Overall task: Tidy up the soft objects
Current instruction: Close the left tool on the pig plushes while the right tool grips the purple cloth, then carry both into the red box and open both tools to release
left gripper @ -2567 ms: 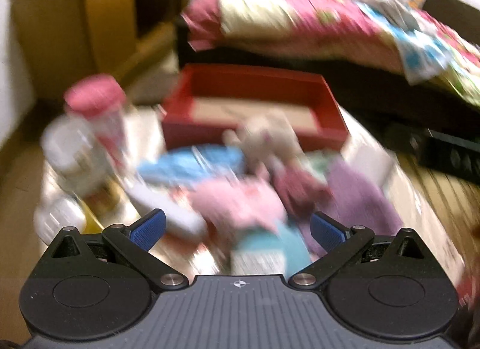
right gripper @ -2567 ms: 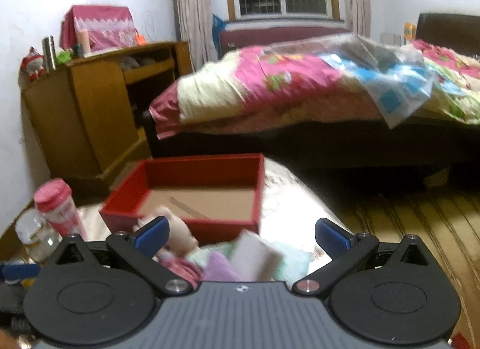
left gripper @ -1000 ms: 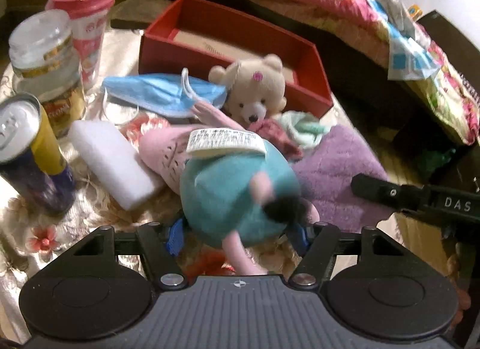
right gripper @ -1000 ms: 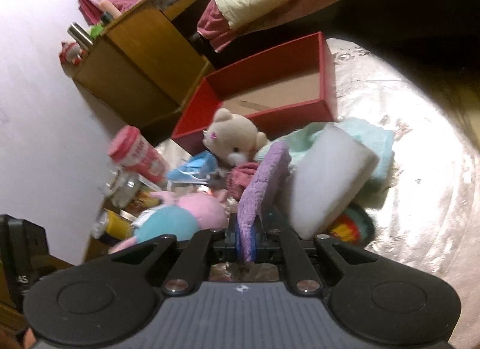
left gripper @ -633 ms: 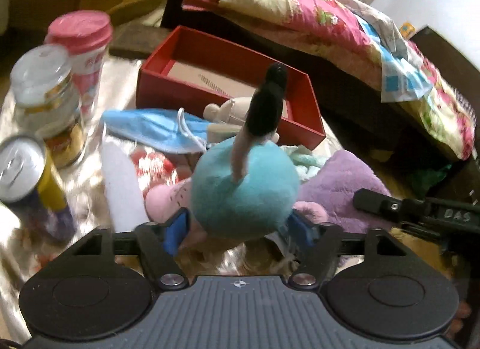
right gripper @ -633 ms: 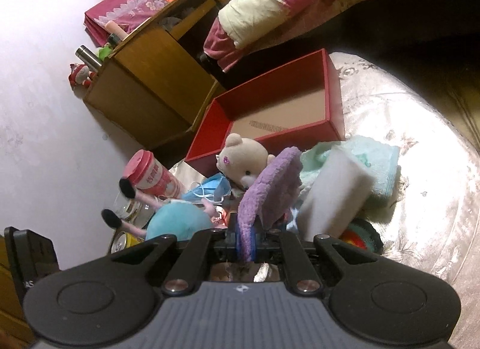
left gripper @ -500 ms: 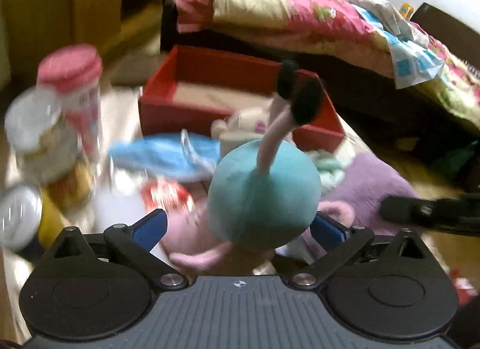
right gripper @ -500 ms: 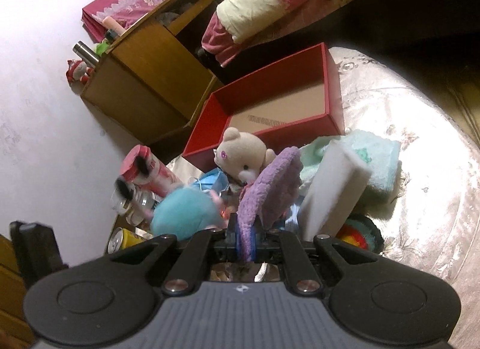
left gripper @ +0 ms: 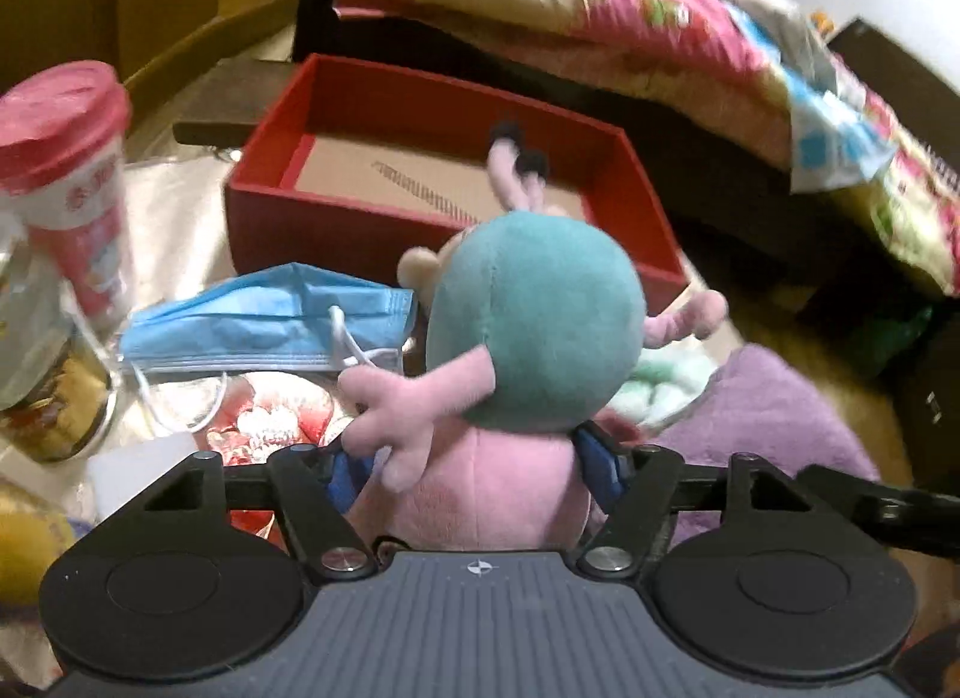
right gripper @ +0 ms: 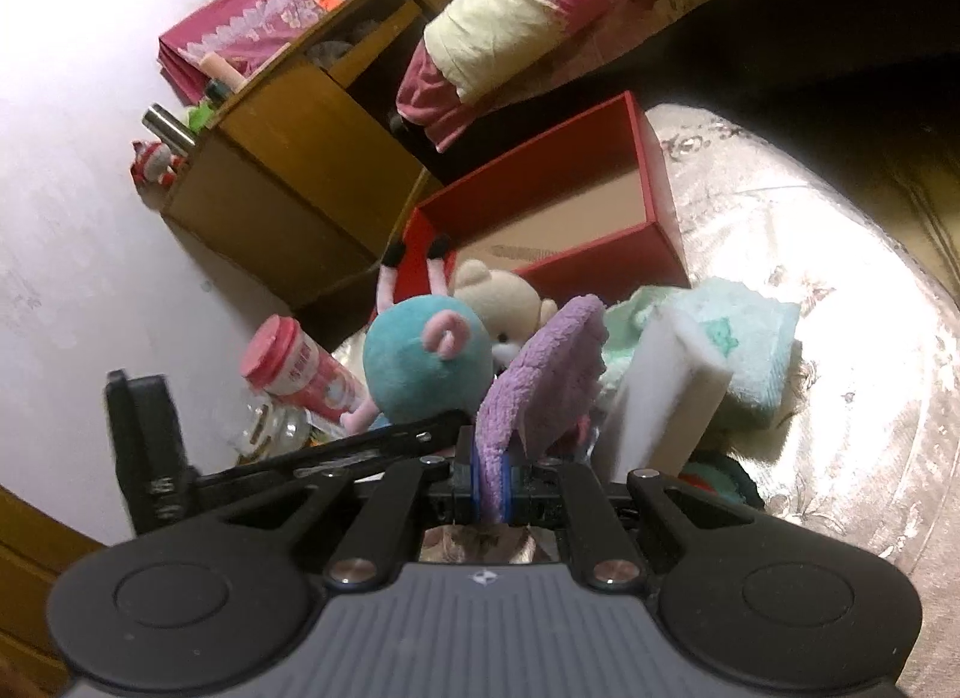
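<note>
A plush toy [left gripper: 534, 338] with a teal body, pink head and pink limbs sits upside down between the jaws of my left gripper [left gripper: 474, 467]. Those jaws are closing, and the blue pads [left gripper: 600, 461] press on the toy's pink head. Its legs point at the open red box [left gripper: 360, 218] just beyond. The right wrist view shows the same plush toy [right gripper: 420, 368] in front of the red box [right gripper: 600, 272]. My right gripper [right gripper: 491, 482] is shut on a purple cloth [right gripper: 552, 374], which stands up from its pads. A beige teddy bear [right gripper: 498, 296] lies behind the cloth.
A blue face mask [left gripper: 258, 326], a pink-lidded cup [left gripper: 66, 170] and a glass jar [left gripper: 42, 368] stand at the left of the table. A white sponge [right gripper: 660, 398] leans on a green towel [right gripper: 756, 350]. A bed and a wooden cabinet stand behind.
My left gripper lifted the plush off the pile, let its jaws go wide, then gripped the pink head; the toy now hangs closer to the red box. My right gripper kept the purple cloth.
</note>
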### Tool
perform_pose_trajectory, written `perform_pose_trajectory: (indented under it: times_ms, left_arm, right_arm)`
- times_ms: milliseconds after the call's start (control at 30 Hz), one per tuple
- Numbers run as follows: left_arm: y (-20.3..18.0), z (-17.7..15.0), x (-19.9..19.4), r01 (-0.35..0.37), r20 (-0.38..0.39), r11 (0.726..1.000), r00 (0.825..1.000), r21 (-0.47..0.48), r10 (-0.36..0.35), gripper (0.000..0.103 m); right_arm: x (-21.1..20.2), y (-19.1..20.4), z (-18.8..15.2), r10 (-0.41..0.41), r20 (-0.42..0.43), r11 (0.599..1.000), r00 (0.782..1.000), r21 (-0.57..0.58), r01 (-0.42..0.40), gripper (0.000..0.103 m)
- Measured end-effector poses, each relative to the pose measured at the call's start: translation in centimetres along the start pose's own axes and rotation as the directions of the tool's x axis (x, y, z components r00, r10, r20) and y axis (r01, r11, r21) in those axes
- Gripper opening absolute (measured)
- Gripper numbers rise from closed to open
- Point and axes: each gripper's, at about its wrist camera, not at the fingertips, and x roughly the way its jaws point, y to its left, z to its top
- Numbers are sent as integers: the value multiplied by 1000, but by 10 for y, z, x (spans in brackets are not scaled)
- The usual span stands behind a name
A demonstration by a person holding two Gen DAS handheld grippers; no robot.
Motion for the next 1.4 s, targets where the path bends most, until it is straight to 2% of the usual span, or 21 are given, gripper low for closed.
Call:
perform_pose_trajectory:
  times_ms: [133, 333, 533, 633, 800, 1033, 1167, 1200, 1233, 1300, 1400]
  left_arm:
    - [3, 3, -32, 84, 43, 995, 996, -52, -82, 68]
    - [-6, 15, -55, 176, 112, 981, 980, -77, -167, 68]
    - [-12, 37, -71, 165, 221, 985, 964, -57, -149, 68]
    - [-13, 52, -68, 159, 245, 986, 959, -55, -141, 69]
    - [-13, 78, -45, 110, 264, 993, 960, -45, -94, 69]
    - [-1, 117, 12, 97, 264, 991, 962, -89, -70, 69]
    - [6, 128, 37, 97, 263, 992, 962, -84, -71, 75]
    - [8, 128, 39, 98, 262, 991, 962, -88, -72, 78]
    - [11, 127, 41, 96, 260, 990, 963, -103, -66, 80]
    - [16, 125, 42, 74, 247, 988, 968, -132, -40, 81]
    - [21, 120, 34, 71, 235, 986, 971, -153, -33, 81]
  right_arm:
    - [-6, 1, 3, 16, 25, 1000, 1000, 19, -16, 0]
    - [-12, 19, 14, 69, 84, 997, 994, 13, -70, 0]
    - [-19, 37, 33, 87, 164, 996, 983, -17, -86, 0]
    - [-16, 44, 45, 91, 192, 996, 977, -37, -86, 0]
    - [7, 50, 75, 61, 236, 997, 970, -50, -51, 0]
    - [67, 38, 126, -7, 269, 999, 963, -31, 15, 0]
    - [98, 18, 146, -34, 255, 999, 966, -18, 40, 0]
    - [103, 12, 148, -47, 249, 999, 967, -2, 49, 8]
    - [107, 6, 149, -70, 238, 998, 969, 21, 67, 28]
    - [110, -3, 148, -118, 217, 993, 969, 56, 108, 42]
    - [108, -9, 146, -124, 193, 991, 973, 79, 111, 42]
